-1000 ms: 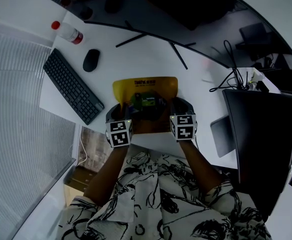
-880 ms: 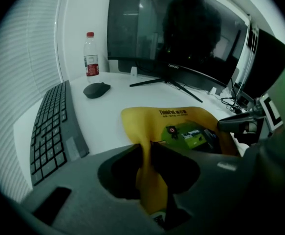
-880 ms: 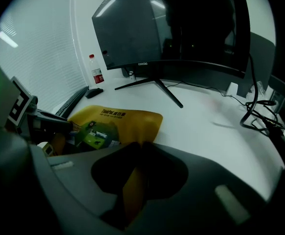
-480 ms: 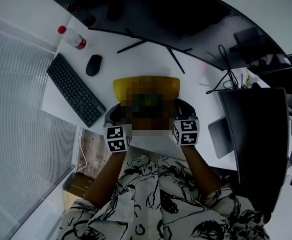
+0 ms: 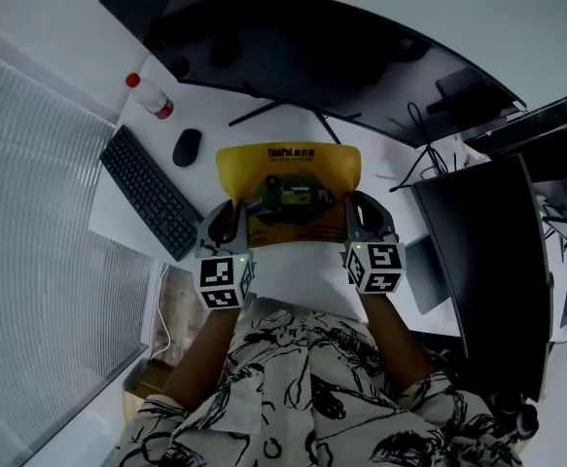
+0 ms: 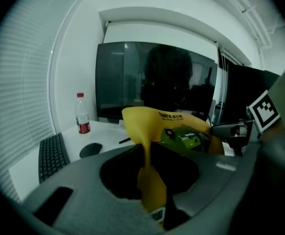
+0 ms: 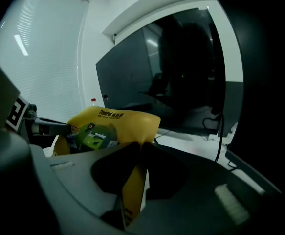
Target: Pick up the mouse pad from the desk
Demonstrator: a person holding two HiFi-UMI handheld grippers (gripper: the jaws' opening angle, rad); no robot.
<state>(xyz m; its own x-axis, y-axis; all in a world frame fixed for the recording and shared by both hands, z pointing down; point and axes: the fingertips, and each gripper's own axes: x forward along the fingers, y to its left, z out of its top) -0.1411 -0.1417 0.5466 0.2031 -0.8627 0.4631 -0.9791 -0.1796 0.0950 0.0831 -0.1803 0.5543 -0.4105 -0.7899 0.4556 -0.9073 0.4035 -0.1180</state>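
The yellow mouse pad (image 5: 288, 171), with a green picture and dark print, hangs above the white desk (image 5: 293, 275), held at its two near corners and sagging between them. My left gripper (image 5: 227, 220) is shut on the pad's left edge; in the left gripper view the pad (image 6: 154, 126) folds up from between the jaws of the left gripper (image 6: 145, 153). My right gripper (image 5: 363, 214) is shut on the right edge, where the pad (image 7: 115, 124) rises out of the closed right gripper (image 7: 141, 151).
A black keyboard (image 5: 152, 195), a black mouse (image 5: 187, 147) and a red-capped bottle (image 5: 153, 96) lie at the left. A wide curved monitor (image 5: 302, 47) spans the back. A dark screen (image 5: 487, 261) and cables (image 5: 429, 159) stand at the right.
Both grippers have risen together with the mouse pad, which has come off the desk and bends between them. The bare white desk now shows under it.
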